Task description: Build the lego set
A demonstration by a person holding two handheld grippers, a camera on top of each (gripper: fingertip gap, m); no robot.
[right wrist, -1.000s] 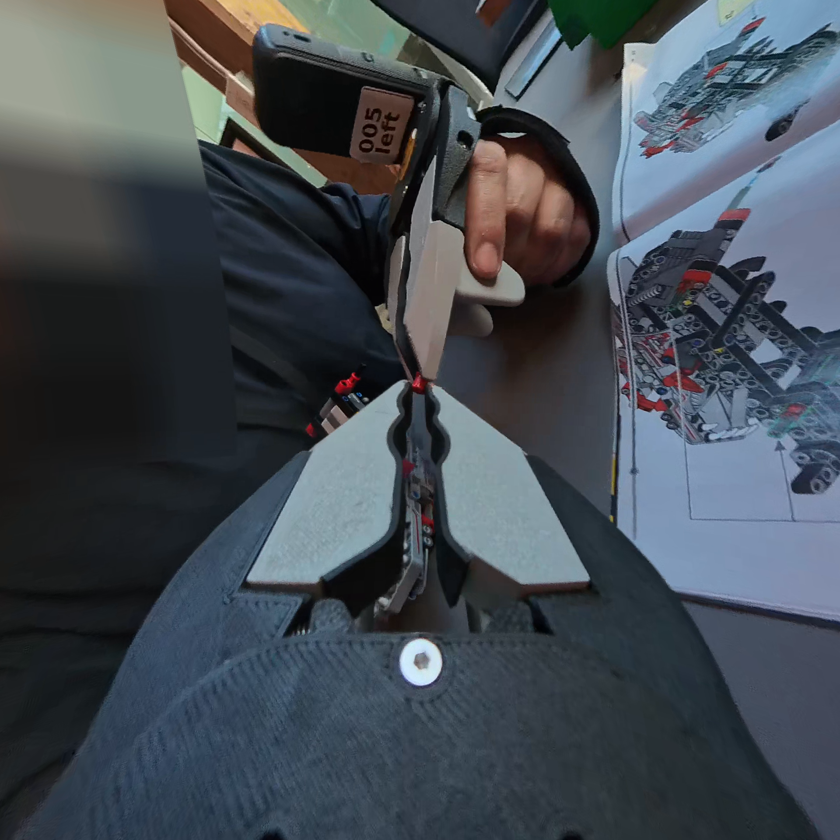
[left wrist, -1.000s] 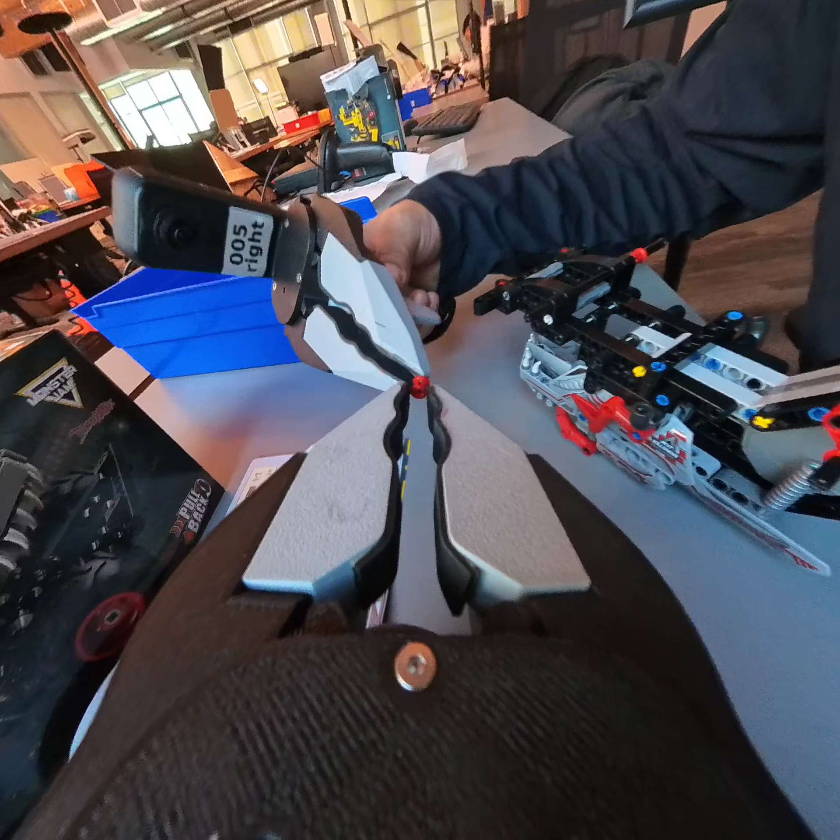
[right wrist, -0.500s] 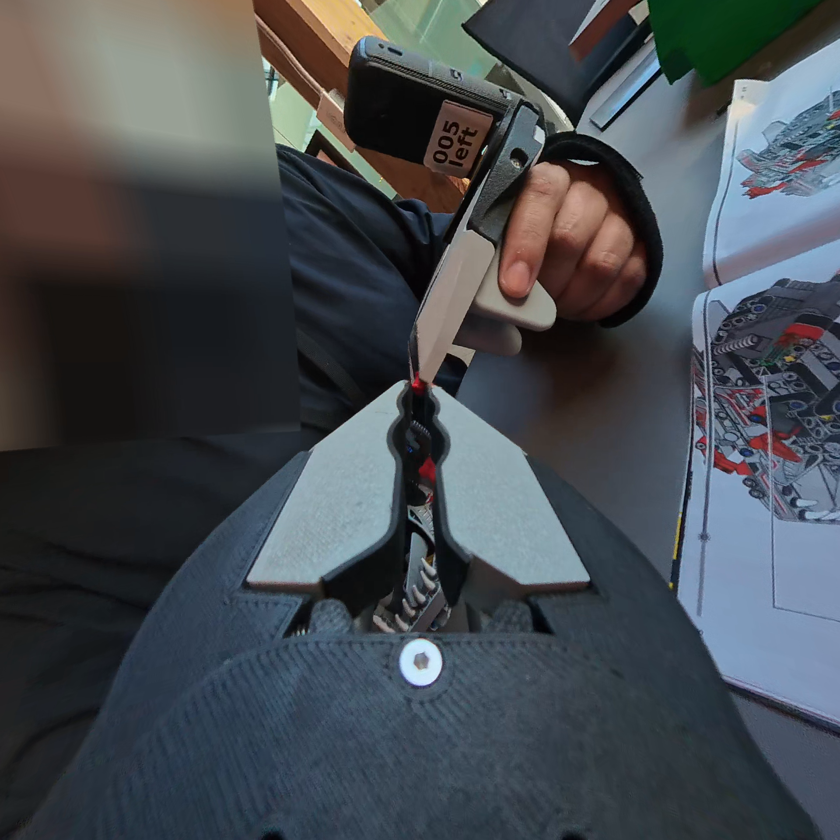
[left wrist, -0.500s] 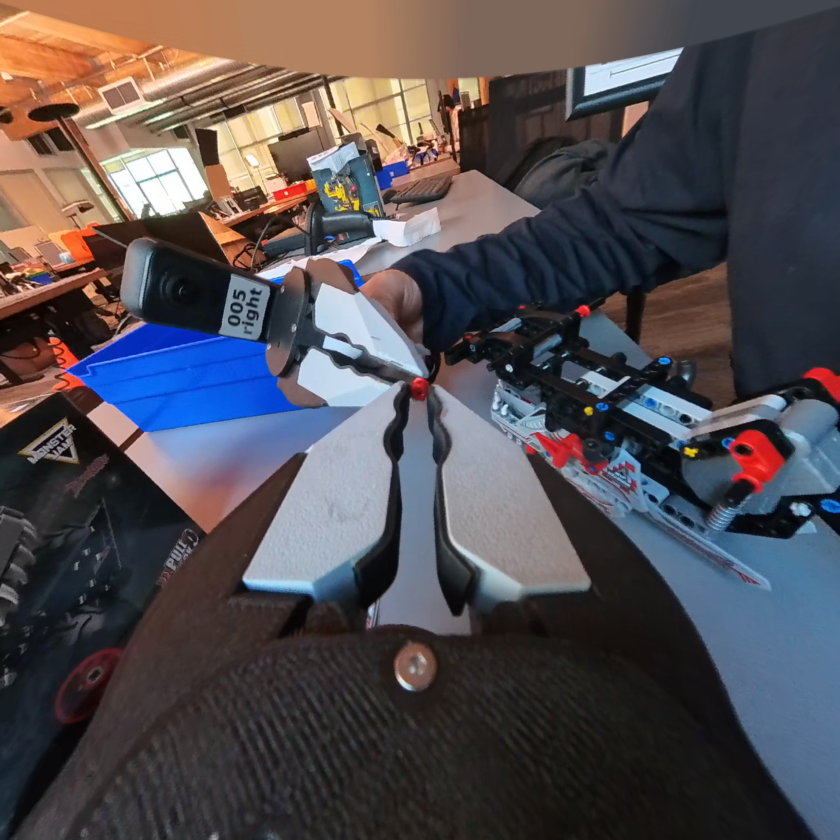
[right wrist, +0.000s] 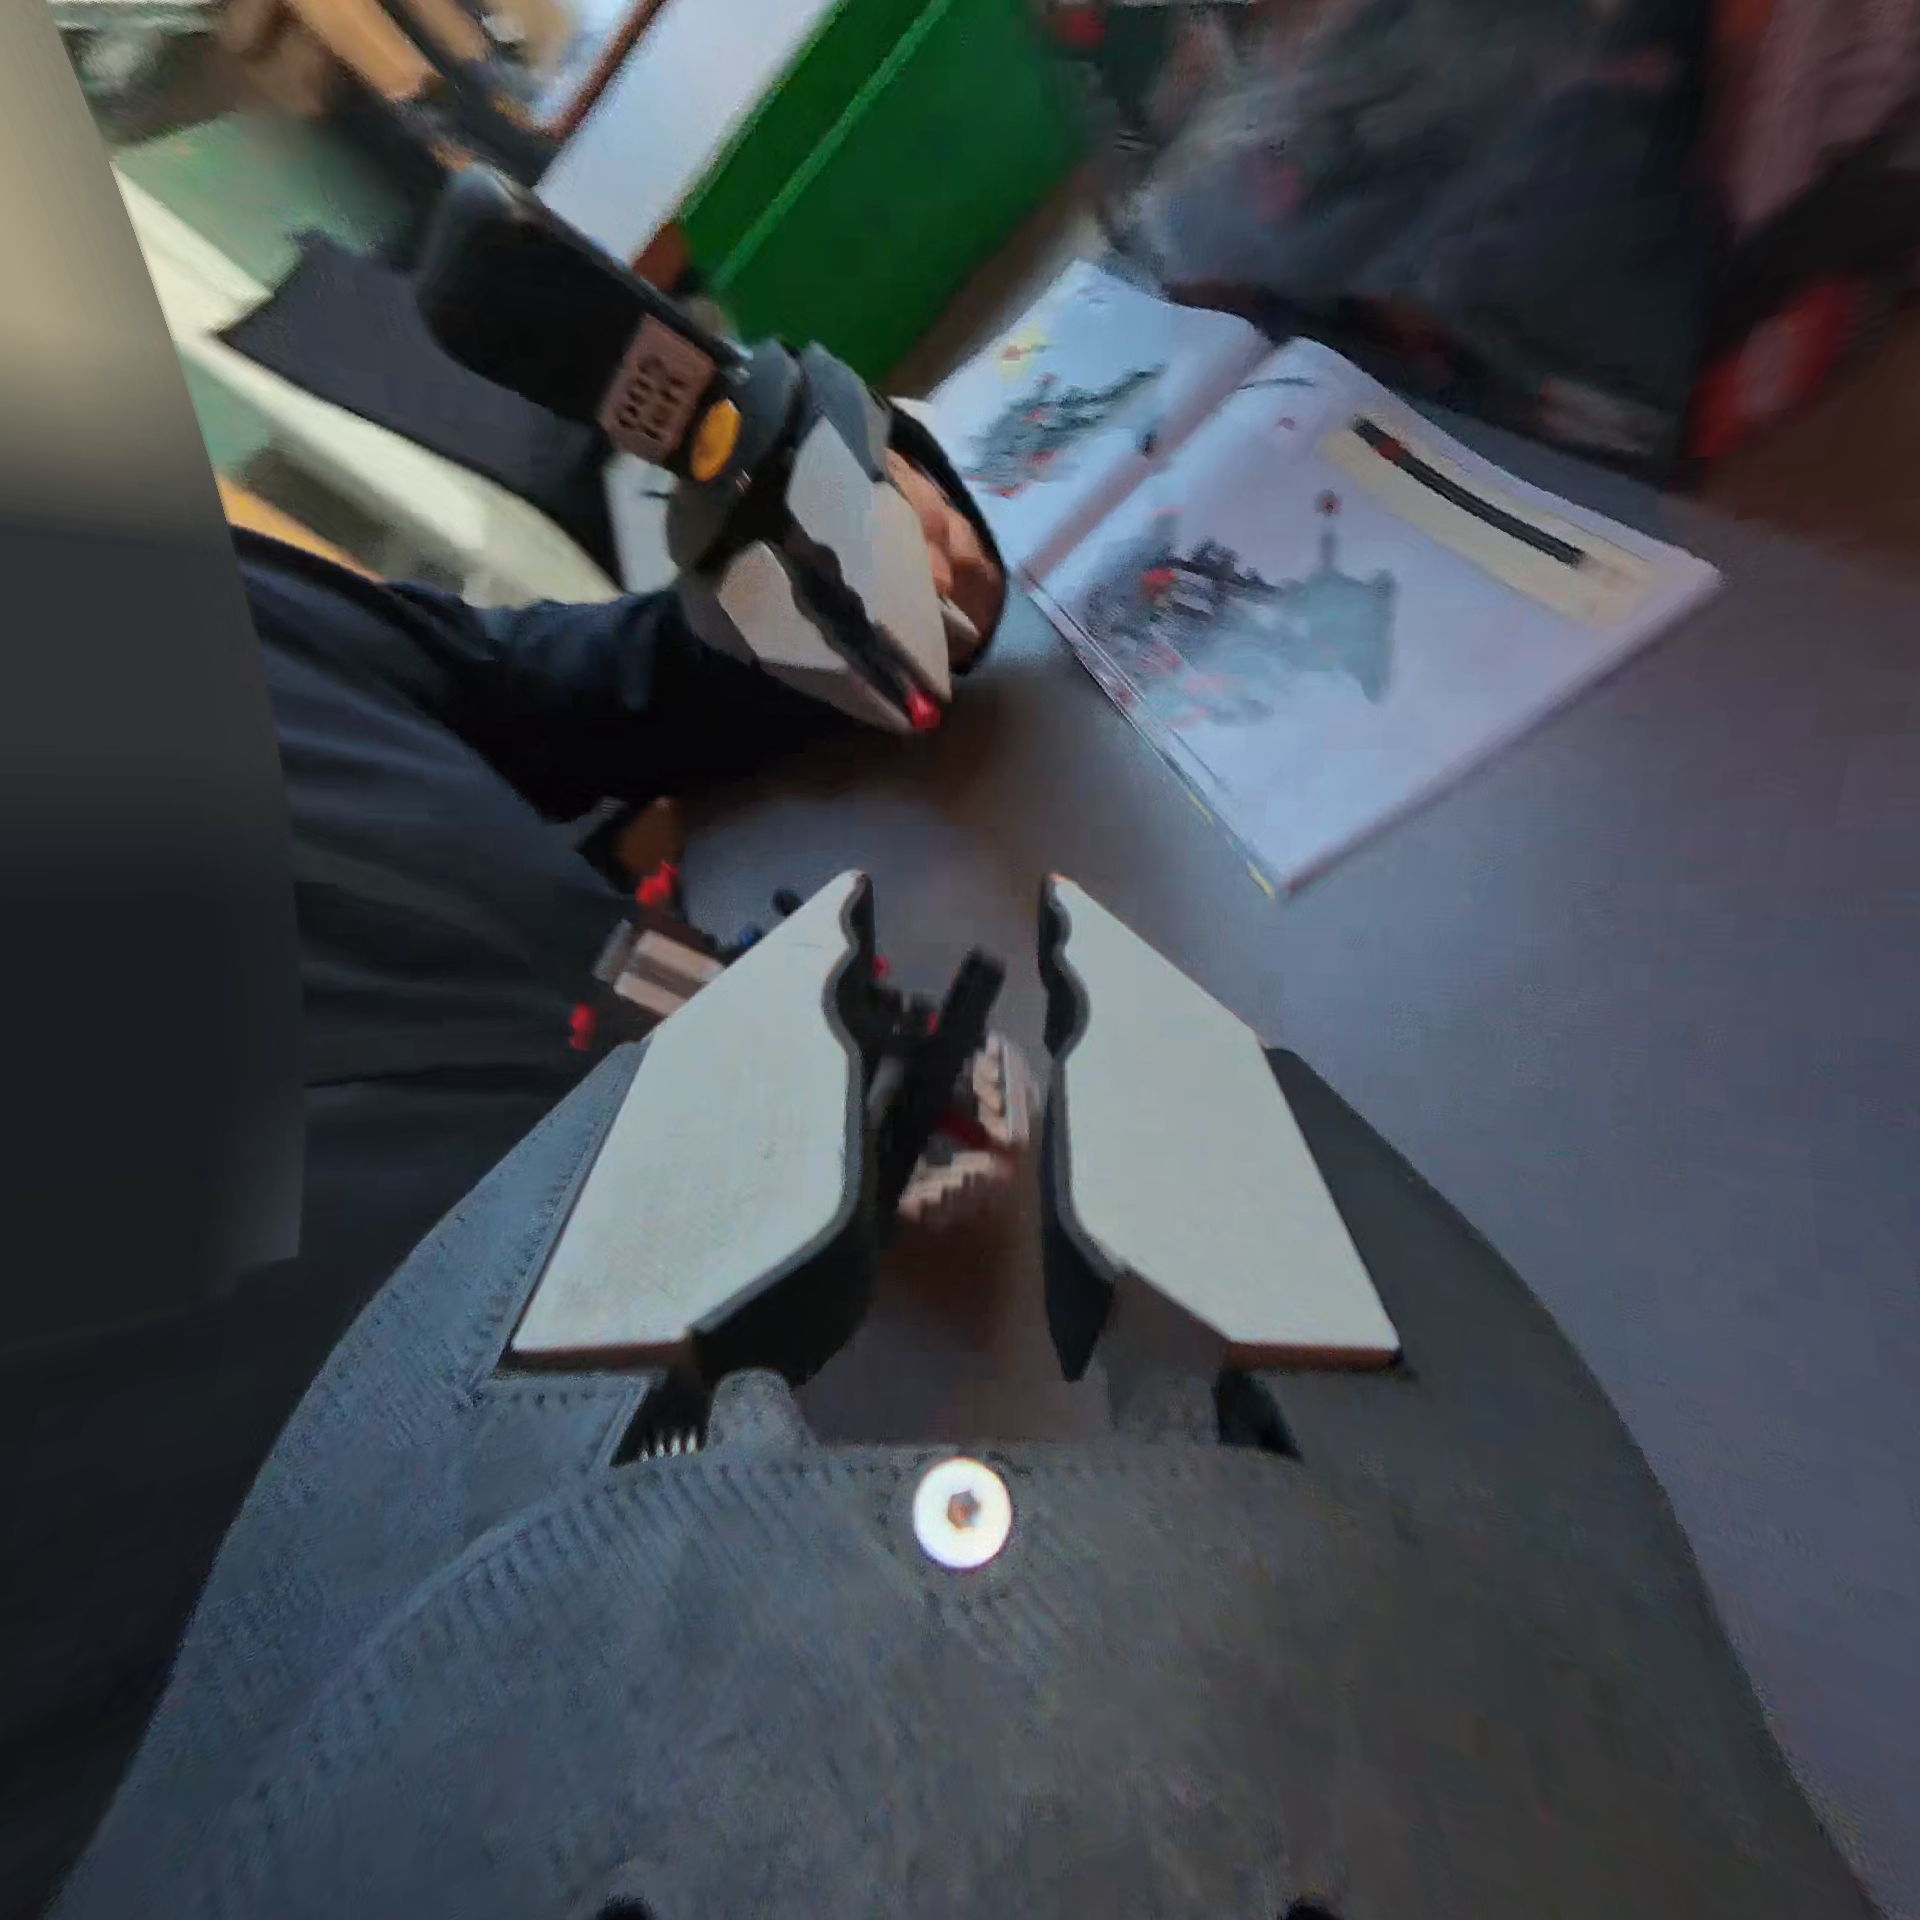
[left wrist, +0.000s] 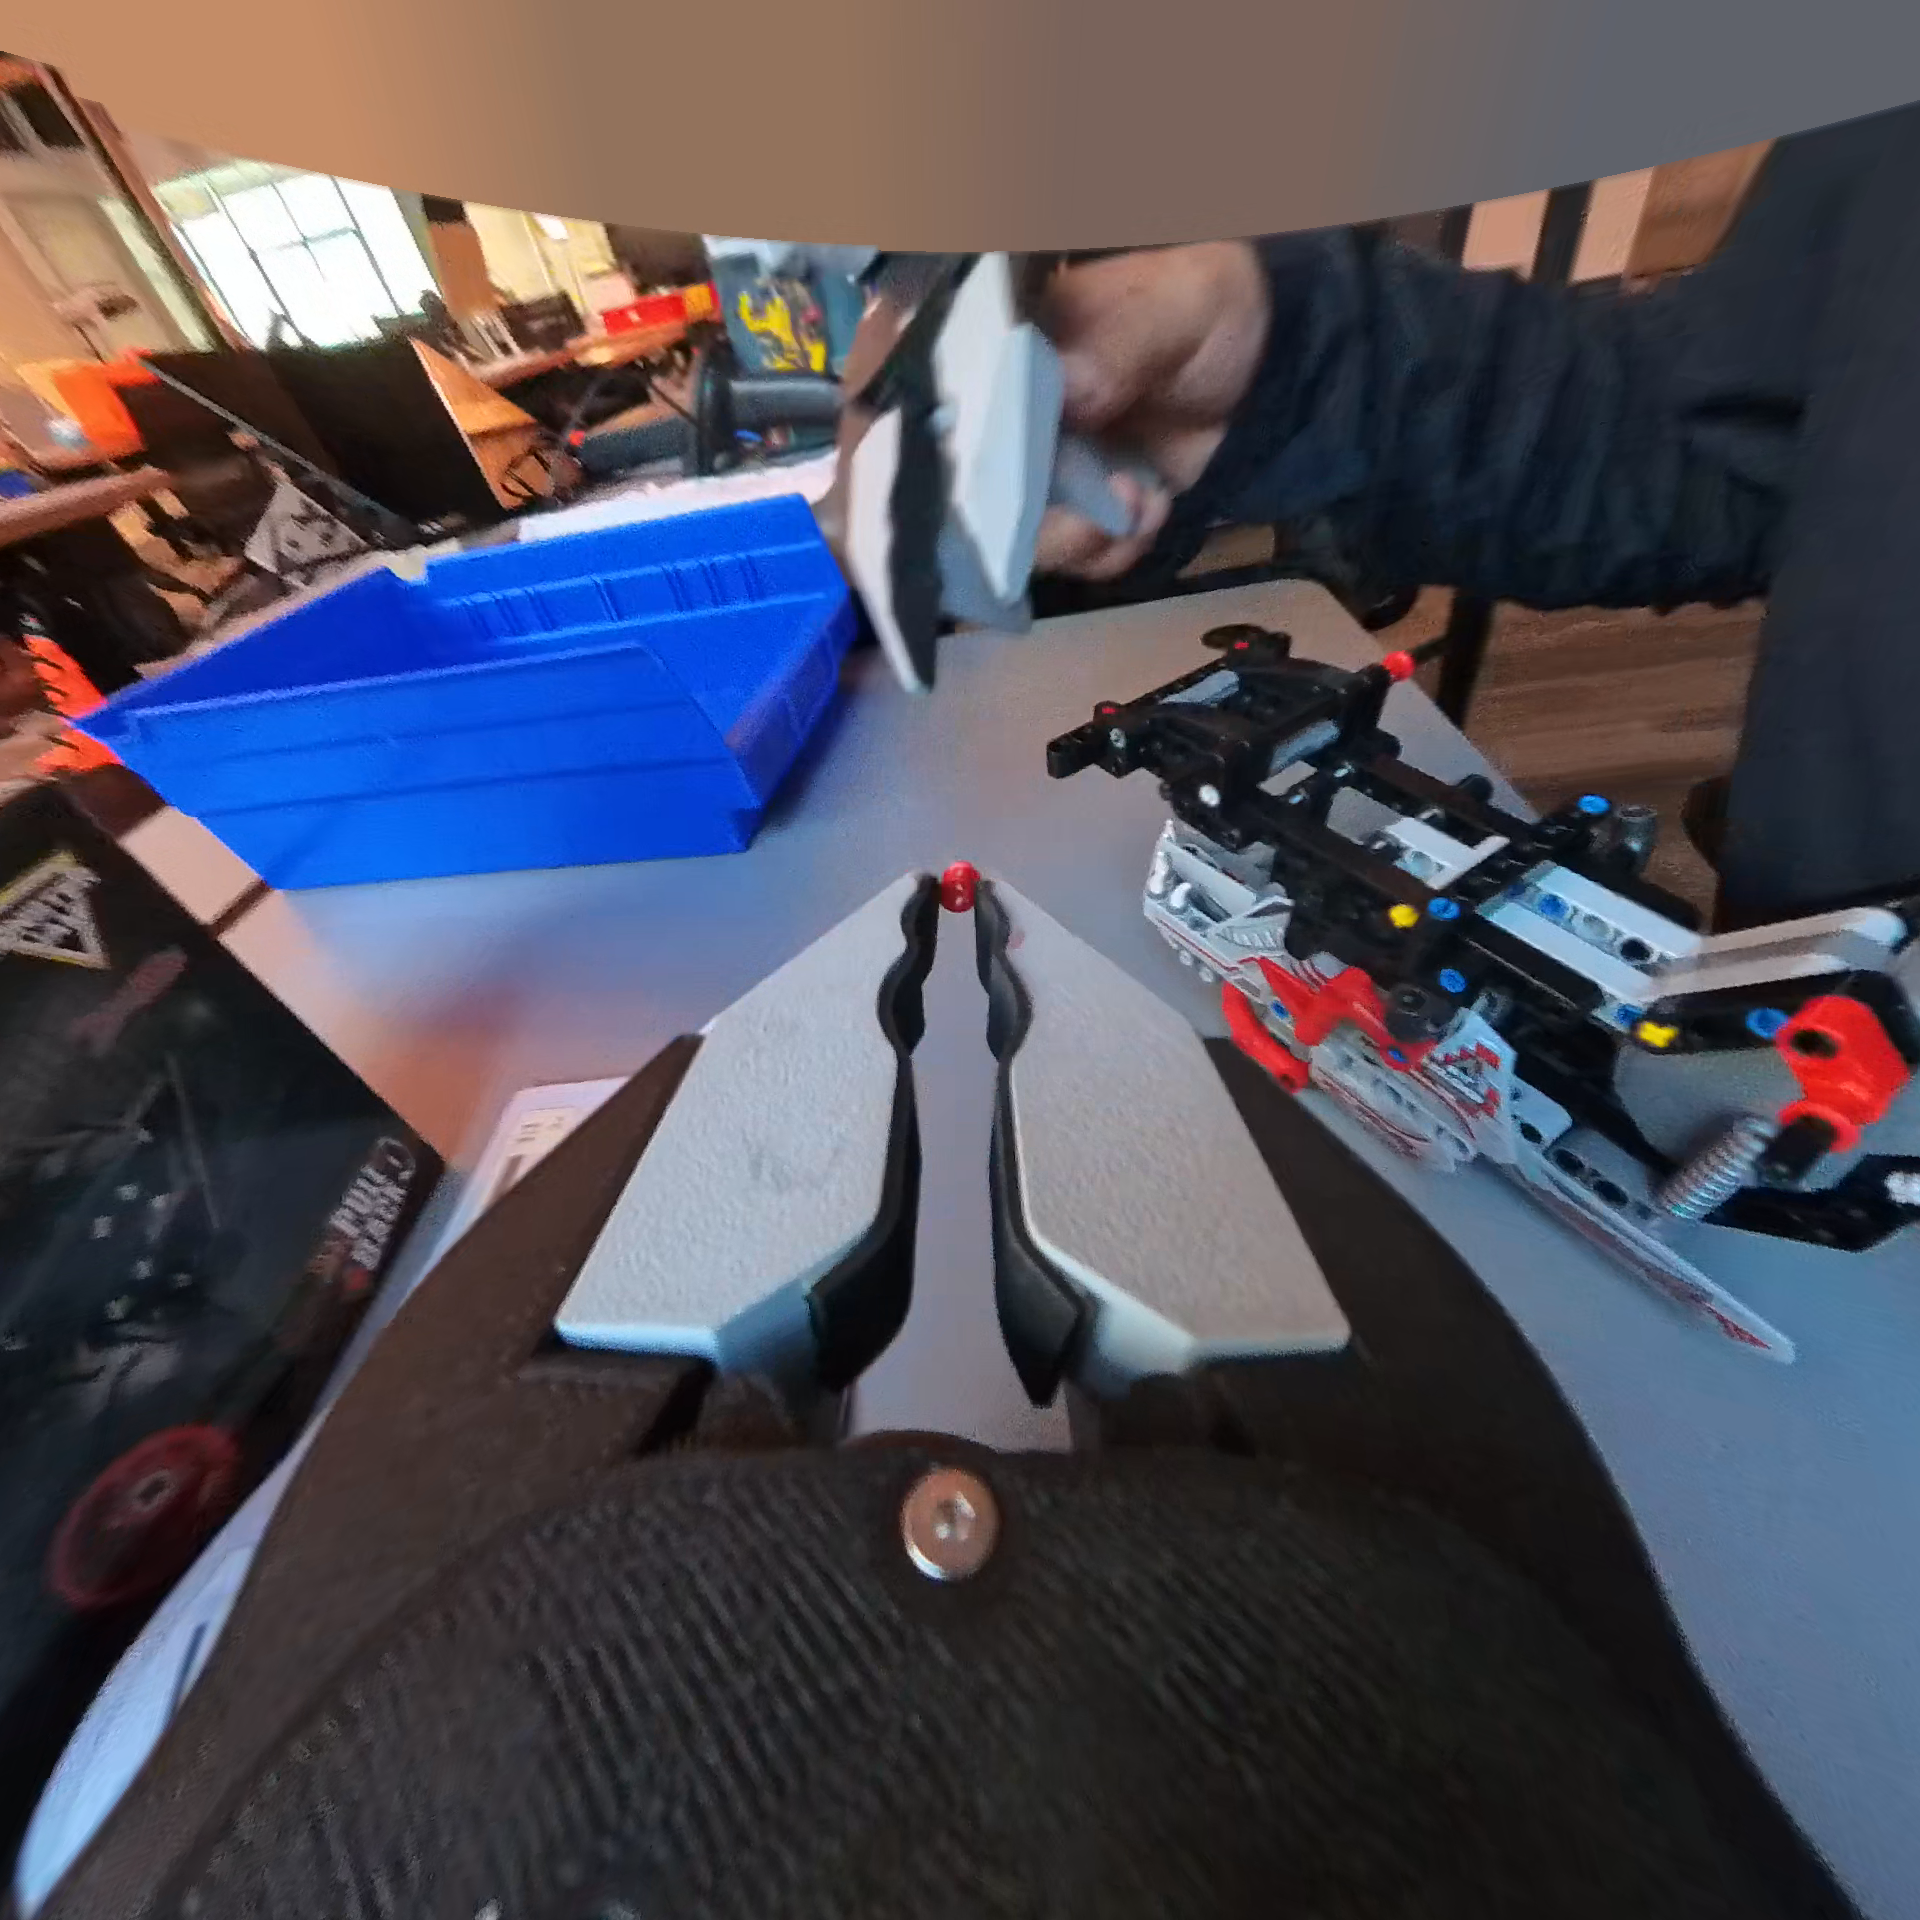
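Note:
My left gripper [left wrist: 958, 894] is shut on a small red pin [left wrist: 958, 888] at its fingertips, held above the grey table [left wrist: 623, 935]. The partly built black, white and red lego vehicle [left wrist: 1455, 935] lies on the table to its right. My right gripper [right wrist: 956, 894] is open and empty, with the blurred vehicle [right wrist: 935, 1081] showing below between its fingers. It hangs above the table's far side in the left wrist view [left wrist: 966, 649]. The left gripper [right wrist: 914, 701] with the red pin [right wrist: 920, 709] shows farther off in the right wrist view.
A blue bin [left wrist: 468, 707] stands at the far left of the table. The dark set box [left wrist: 156, 1143] and a red wheel [left wrist: 135, 1496] are at the near left. An open instruction booklet [right wrist: 1299, 582] lies beyond the grippers. A green bin [right wrist: 883, 177] stands behind it. About 8 cm separates my left fingertips from my right.
Both grippers met tip to tip at the red pin. My right gripper has opened and drawn back and up. My left gripper keeps the pin and has tilted down toward the table.

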